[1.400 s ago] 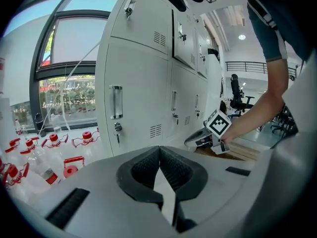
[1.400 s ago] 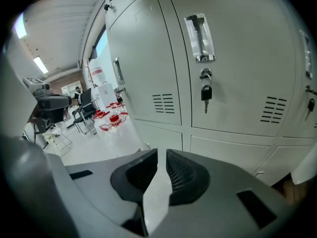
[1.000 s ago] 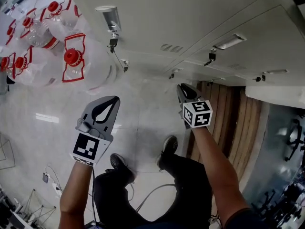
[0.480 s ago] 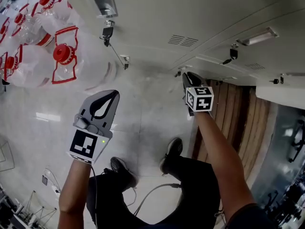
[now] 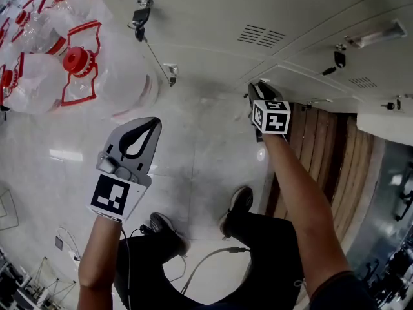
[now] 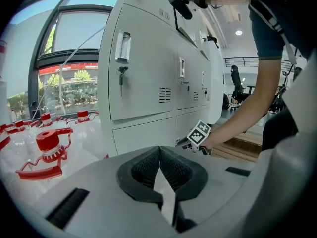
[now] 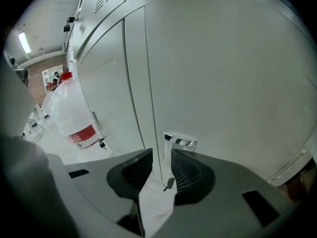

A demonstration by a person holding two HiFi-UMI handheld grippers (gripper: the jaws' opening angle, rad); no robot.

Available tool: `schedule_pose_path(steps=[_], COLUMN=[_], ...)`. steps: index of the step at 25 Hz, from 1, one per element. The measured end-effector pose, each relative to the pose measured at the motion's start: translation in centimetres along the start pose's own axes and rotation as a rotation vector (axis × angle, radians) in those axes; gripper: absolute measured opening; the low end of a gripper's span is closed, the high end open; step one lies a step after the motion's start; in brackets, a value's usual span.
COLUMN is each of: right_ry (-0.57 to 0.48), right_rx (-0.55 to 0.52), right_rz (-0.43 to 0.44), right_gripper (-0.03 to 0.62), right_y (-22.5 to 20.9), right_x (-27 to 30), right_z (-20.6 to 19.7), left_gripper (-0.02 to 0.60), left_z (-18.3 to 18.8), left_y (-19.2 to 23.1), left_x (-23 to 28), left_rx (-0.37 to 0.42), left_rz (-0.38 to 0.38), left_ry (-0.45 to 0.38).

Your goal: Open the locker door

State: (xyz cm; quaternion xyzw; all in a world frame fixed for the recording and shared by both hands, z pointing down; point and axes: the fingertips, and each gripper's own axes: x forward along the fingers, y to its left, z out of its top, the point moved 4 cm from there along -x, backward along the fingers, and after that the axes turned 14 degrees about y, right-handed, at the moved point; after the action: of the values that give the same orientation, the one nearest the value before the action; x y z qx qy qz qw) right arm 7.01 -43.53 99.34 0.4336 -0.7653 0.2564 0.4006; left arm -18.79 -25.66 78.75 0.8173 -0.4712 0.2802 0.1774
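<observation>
A row of pale grey lockers [image 5: 271, 5] fills the top of the head view. My right gripper [image 5: 257, 90] is up against a low locker door. In the right gripper view its jaws [image 7: 161, 158] are opening, with a gap between the pads. The door's edge seam runs through that gap, and the chrome handle [image 7: 180, 142] sits just beyond it. A small key [image 7: 168, 184] hangs below the handle. Neither pad presses on anything. My left gripper [image 5: 144, 126] hangs over the floor away from the lockers, shut and empty [image 6: 159, 152].
Large clear water bottles with red caps [image 5: 71, 63] stand on the floor at the left. A key [image 5: 139, 18] hangs in another locker door. A wooden slatted platform [image 5: 322, 154] lies at the right. The person's shoes [image 5: 239, 205] are below.
The right gripper has moved closer to the low locker door. The view has shifted so that the lockers and bottles sit higher. The left gripper has barely moved.
</observation>
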Motion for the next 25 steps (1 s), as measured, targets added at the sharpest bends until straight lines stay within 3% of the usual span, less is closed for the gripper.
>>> schedule_pose_path(steps=[6, 16, 22, 25], right_ry=[-0.041, -0.114, -0.105, -0.084], right_rx=[-0.018, -0.024, -0.099, -0.107], right_rz=[-0.084, -0.055, -0.035, -0.084], right_gripper=[0.109, 0.116, 0.117, 0.12], right_y=[-0.2, -0.3, 0.8, 1.5], right_x=[0.2, 1.2, -1.2, -3.1], right_z=[-0.4, -0.3, -3.9, -7.0], left_gripper=[0.017, 0.017, 0.017, 0.017], left_z=[-1.5, -3.2, -2.7, -1.9], left_y=[0.4, -0.4, -2.8, -4.0], left_x=[0.0, 2.9, 4.2, 4.3], left_rx=[-0.007, 0.01, 0.019, 0.025], left_rz=[0.007, -0.021, -0.071, -0.091], left_ry=[0.006, 0.026, 0.033, 0.029])
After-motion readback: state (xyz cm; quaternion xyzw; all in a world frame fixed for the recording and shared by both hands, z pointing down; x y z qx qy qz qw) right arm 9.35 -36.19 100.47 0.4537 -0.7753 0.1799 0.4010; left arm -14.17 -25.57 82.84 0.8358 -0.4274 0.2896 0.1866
